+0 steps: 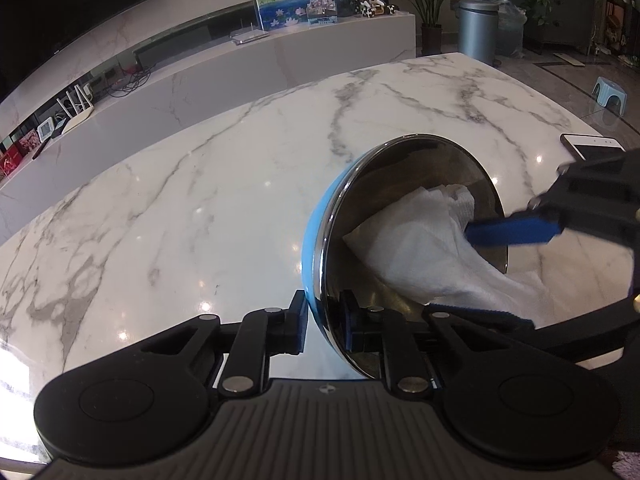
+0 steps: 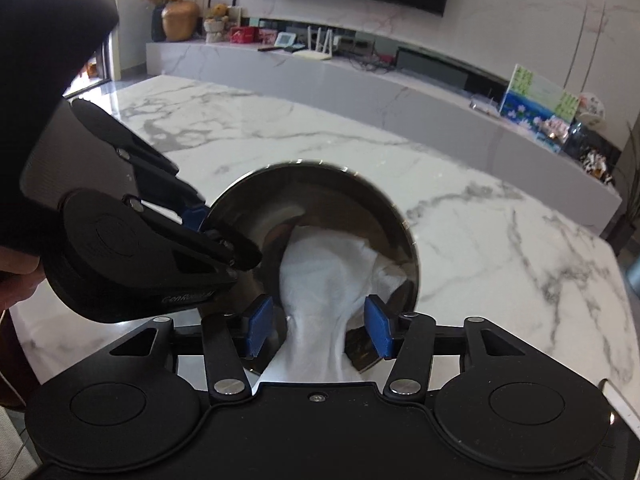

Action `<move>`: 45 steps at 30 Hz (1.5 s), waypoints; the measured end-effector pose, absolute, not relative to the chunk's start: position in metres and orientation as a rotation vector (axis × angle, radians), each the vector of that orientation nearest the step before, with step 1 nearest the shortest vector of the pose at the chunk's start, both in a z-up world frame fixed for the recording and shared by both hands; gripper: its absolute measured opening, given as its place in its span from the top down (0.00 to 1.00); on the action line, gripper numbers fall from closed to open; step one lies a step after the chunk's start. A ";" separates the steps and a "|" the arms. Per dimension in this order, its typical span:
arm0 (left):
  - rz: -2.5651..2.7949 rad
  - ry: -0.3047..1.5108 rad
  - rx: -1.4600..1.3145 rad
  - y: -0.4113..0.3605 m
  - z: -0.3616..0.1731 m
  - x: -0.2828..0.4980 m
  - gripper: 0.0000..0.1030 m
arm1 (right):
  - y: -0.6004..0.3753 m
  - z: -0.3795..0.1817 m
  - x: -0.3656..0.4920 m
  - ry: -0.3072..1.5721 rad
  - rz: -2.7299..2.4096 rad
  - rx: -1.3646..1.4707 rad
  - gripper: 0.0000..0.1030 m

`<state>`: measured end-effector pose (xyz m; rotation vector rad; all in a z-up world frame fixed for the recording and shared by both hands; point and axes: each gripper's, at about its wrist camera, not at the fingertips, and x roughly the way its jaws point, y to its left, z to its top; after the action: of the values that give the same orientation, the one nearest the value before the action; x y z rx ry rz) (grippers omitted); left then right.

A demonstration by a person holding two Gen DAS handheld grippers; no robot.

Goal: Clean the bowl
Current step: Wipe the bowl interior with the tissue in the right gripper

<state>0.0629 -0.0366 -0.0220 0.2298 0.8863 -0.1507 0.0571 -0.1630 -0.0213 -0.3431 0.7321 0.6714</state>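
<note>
The marble tabletop [image 1: 200,200] carries everything. Above it the bowl [image 1: 316,248], blue outside and shiny steel inside, is tipped on its side, its mouth facing the right tool and its round back toward the left of the left-wrist view. The left tool [image 1: 324,320] pinches the bowl's near rim, one finger outside, one inside. The right tool [image 2: 318,326] is pressed onto a white cloth [image 2: 320,276], whose bunched length runs from the fingers straight into the bowl's hollow. A phone [image 1: 592,146] lies near the tabletop's far right edge.
</note>
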 end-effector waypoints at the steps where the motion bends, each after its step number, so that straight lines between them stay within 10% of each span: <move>1: -0.151 0.887 0.229 -0.036 -0.022 0.063 0.85 | -0.163 -0.022 0.058 0.743 0.677 -0.332 0.70; 6: -0.150 0.889 0.226 -0.040 -0.020 0.064 0.85 | -0.164 -0.028 0.062 0.796 0.705 -0.276 0.85; 45: -0.210 0.992 -0.018 -0.020 -0.034 0.064 0.85 | -0.173 -0.043 0.087 0.916 0.626 -0.171 0.87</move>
<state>0.0638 -0.0202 -0.0341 -0.0180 0.9918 -0.2095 0.0866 -0.1728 -0.0433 -0.1713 0.9164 0.6258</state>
